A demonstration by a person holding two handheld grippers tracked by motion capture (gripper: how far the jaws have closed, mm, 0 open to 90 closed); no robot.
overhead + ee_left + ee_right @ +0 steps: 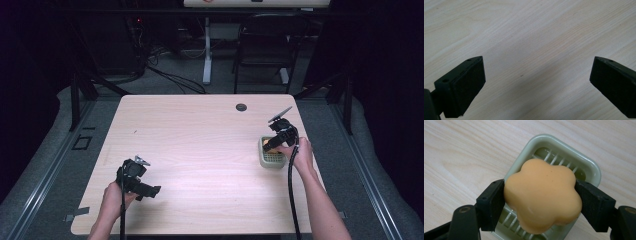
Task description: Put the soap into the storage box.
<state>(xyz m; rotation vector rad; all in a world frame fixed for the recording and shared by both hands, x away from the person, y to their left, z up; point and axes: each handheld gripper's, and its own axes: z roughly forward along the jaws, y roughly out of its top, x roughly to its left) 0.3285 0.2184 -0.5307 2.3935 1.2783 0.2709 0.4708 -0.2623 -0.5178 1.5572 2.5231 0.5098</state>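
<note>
An orange flower-shaped soap [543,195] is clamped between the two black jaws of my right gripper [539,200], held just above a pale green slatted soap dish [584,168]. In the high view the right gripper [274,142] hangs over the dish [270,160] near the table's right edge. My left gripper [150,191] rests low at the front left of the table, jaws wide apart. Between its fingers [464,87] lies bare wood.
The light wooden table [200,150] has a round cable hole [241,107] at the back. Beyond the table stand a dark chair [265,45] and a white desk leg [206,50], with cables on the floor.
</note>
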